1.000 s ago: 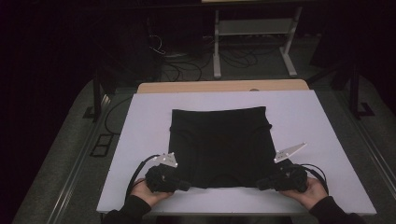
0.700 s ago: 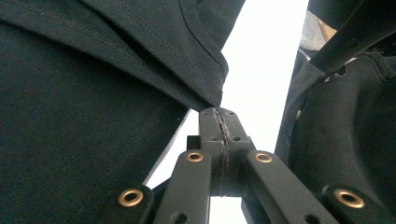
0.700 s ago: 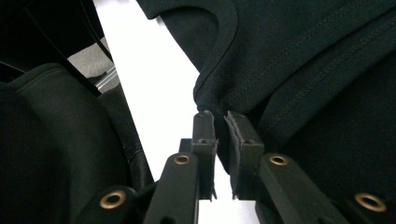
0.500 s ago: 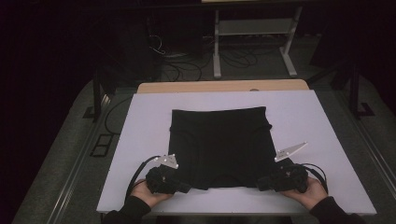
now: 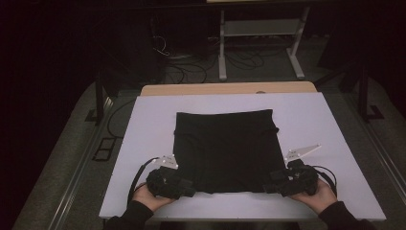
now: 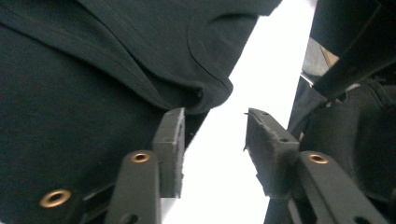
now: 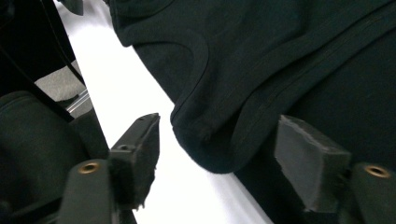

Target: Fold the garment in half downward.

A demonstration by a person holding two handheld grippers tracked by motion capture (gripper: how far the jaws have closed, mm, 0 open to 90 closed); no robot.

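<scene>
A white surface carries a black garment, folded into a near-square that lies flat at the middle, its near edge running crosswise close to the person's side. The left gripper sits at the near left corner of the garment and the right gripper at the near right corner, each held level in a hand and pointing inward along that near edge; the two stand about equally near the cloth, so neither hand has the advantage. In the left gripper view the fingers stand apart with bare surface between them: the garment's folded corner lies against the outer side of one finger and does not enter the gap. In the right gripper view the fingers are spread wider, and a rounded hem corner of the garment lies between them without visible contact with either finger. Both pairs of fingers have just been opening, and neither grips the cloth, which rests on the surface under its own weight. The relation that governs the next move is judged to be this: the cloth lies ahead of and between the two grippers, its near edge joining them, so any fresh hold would call for both hands to close on the corners again or to draw back along that edge.
</scene>
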